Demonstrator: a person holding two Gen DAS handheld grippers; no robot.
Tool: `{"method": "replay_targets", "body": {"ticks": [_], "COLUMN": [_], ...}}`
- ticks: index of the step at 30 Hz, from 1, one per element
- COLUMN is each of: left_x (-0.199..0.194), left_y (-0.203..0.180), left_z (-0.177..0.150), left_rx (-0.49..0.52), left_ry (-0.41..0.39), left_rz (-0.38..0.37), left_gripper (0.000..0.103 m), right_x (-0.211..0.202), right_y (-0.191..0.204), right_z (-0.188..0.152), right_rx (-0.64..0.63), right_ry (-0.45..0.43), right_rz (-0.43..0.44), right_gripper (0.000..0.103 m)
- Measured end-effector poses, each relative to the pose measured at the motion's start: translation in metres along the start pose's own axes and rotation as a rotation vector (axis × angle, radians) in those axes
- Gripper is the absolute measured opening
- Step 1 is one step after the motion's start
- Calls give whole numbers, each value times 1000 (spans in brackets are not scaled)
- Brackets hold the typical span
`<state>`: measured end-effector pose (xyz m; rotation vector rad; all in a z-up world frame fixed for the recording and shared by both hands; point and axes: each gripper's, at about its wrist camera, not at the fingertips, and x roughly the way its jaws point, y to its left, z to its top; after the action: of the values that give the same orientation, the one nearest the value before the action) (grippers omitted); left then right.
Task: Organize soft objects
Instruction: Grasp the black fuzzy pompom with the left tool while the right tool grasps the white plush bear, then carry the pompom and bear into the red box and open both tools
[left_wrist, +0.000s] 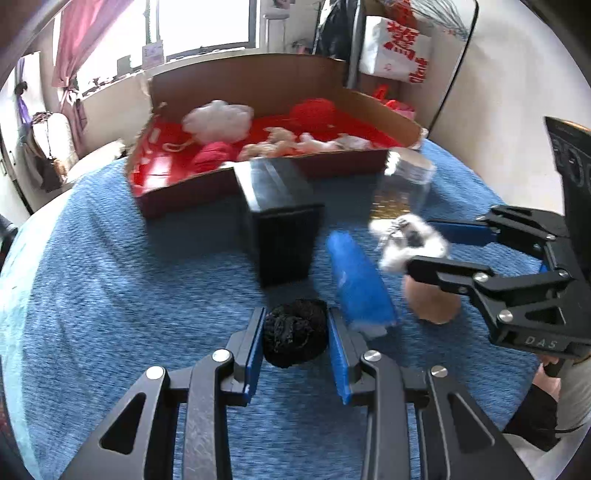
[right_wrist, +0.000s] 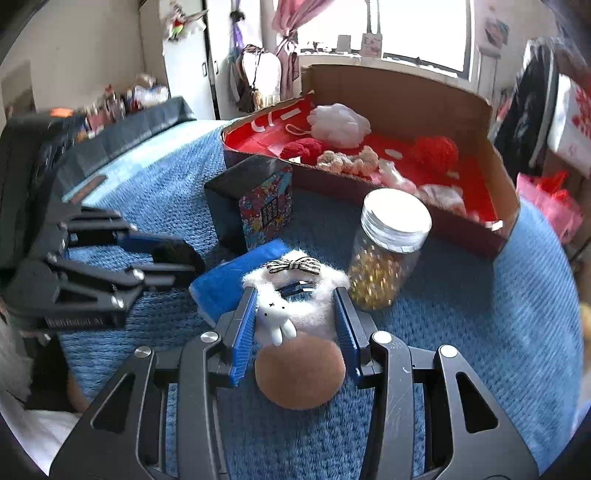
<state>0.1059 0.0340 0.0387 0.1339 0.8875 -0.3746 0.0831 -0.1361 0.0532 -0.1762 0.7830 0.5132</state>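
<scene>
The left gripper (left_wrist: 295, 332) clamped a black knitted scrunchie (left_wrist: 295, 338); the right gripper (right_wrist: 297, 312) clamped a white fluffy hair clip (right_wrist: 295, 291) — the red-lined cardboard box (left_wrist: 258, 184) lay straight ahead of both.

Bright window (right_wrist: 421, 33), pink curtain (right_wrist: 286, 33) – white walls – blue bedspread (left_wrist: 110, 258)

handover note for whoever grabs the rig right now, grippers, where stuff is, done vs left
Left gripper: shut on black scrunchie.
Right gripper: shut on white fluffy scrunchie.
Cardboard box already holds the white pouf, red yarn and other soft bits.
Left: drop both scrunchies in; brown puff and blue cloth remain on the bedspread.
</scene>
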Motion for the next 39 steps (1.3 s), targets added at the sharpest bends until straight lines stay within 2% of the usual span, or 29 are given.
{"method": "replay_targets", "body": {"ticks": [7, 14, 25, 30, 39], "left_x": [3, 3, 6, 10, 25], "left_y": [28, 46, 62, 64, 48], "left_z": [13, 35, 82, 106, 150], "left_rx": [4, 37, 71, 71, 114], "left_ry": [5, -5, -47, -64, -79], "left_rz": [35, 47, -1, -72, -152], "left_gripper": [34, 34, 34, 34, 34], "right_x": [10, 17, 26, 29, 30], "right_y": [20, 28, 27, 20, -19], "right_z": [15, 32, 62, 75, 105], "right_rx": [-114, -166, -194, -184, -41], "right_ry": [10, 12, 5, -5, -25], "right_rz": [-90, -148, -197, -190, -57], "right_gripper": [39, 39, 39, 39, 39]}}
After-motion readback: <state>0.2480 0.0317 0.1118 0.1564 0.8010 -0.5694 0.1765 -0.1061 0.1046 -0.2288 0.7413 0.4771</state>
